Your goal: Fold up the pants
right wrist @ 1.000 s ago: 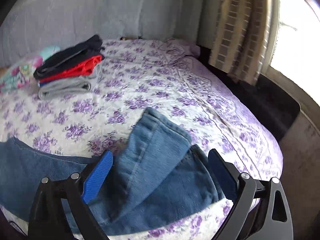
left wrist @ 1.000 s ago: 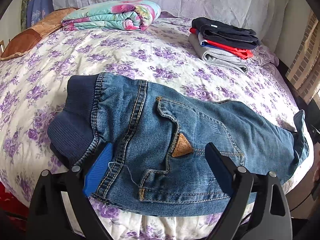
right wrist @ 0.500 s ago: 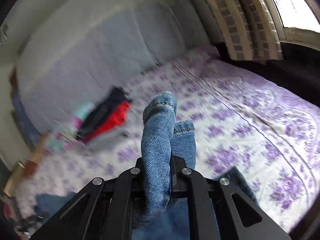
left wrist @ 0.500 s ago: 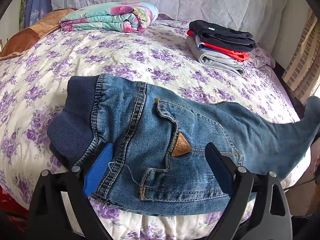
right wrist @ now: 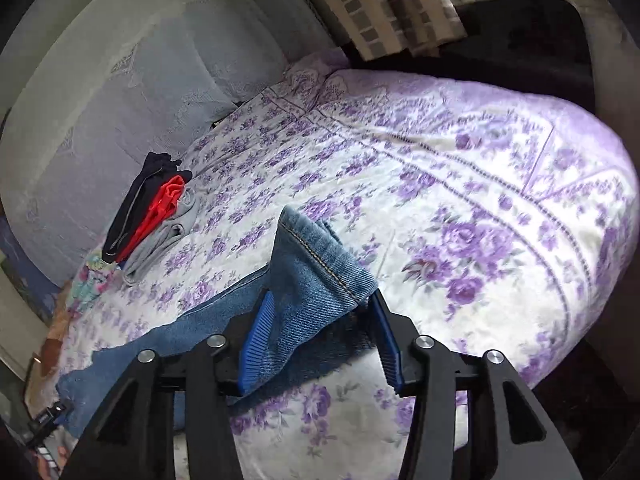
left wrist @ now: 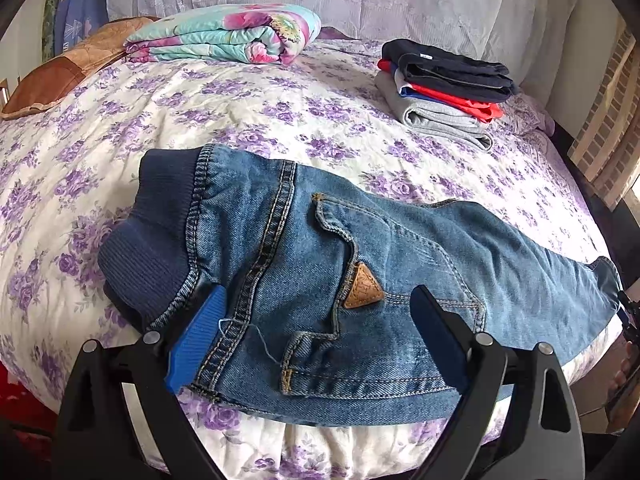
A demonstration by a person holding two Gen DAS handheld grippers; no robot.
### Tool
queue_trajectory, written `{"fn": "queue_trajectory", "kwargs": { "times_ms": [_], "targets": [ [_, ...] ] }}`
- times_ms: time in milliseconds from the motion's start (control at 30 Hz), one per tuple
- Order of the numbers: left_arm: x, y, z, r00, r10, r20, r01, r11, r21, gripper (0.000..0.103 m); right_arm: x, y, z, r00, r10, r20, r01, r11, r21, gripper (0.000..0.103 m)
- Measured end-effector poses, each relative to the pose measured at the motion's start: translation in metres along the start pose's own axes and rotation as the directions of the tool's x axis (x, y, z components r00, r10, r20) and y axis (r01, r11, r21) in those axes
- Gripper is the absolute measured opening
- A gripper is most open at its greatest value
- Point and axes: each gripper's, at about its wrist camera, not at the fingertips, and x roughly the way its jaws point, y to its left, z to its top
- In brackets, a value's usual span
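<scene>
Blue denim pants [left wrist: 360, 264] lie across the near edge of the bed, dark ribbed waistband [left wrist: 156, 236] to the left, legs running right. My left gripper [left wrist: 316, 332] is open, its blue fingers [left wrist: 196, 340] resting on the seat of the pants near the back pocket with a brown triangle patch [left wrist: 362, 290]. In the right wrist view the leg hem [right wrist: 316, 264] sits between the fingers [right wrist: 256, 340] of my right gripper [right wrist: 320, 336], whose jaws stand partly open around the cloth, not clamped on it.
The bed has a purple-flowered bedspread [left wrist: 248, 120]. A stack of folded clothes [left wrist: 444, 88] lies at the back right and shows in the right wrist view [right wrist: 152, 212]. A folded floral blanket [left wrist: 224, 32] and a brown cushion [left wrist: 60, 76] lie at the back left.
My right gripper had shut on the leg hem and lifted it. Now the hem is lower by the bed and the jaws have opened. The left gripper has not moved.
</scene>
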Motion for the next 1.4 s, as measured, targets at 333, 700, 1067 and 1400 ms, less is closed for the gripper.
{"fn": "queue_trajectory", "kwargs": {
  "times_ms": [333, 700, 1067, 1400],
  "targets": [
    [0.001, 0.002, -0.007, 0.999, 0.009, -0.036, -0.008, 1.0, 0.021, 0.089, 0.085, 0.024, 0.006, 0.947, 0.038, -0.32, -0.045, 0.999, -0.016, 0.05],
    [-0.031, -0.041, -0.005, 0.997, -0.012, 0.075, -0.001, 0.984, 0.178, 0.091, 0.091, 0.271, 0.029, 0.585, 0.522, -0.621, -0.711, 0.699, -0.082, 0.086],
    [0.016, -0.038, -0.013, 0.999, 0.038, -0.008, -0.037, 0.987, 0.159, 0.092, 0.209, 0.397, -0.067, 0.155, 0.292, -0.944, -0.726, 0.682, 0.092, 0.053],
    [0.018, -0.035, -0.014, 1.0, 0.025, -0.013, -0.023, 0.987, 0.161, 0.094, 0.235, 0.386, -0.074, 0.211, 0.416, -0.885, -0.697, 0.699, 0.162, 0.013]
  ]
}}
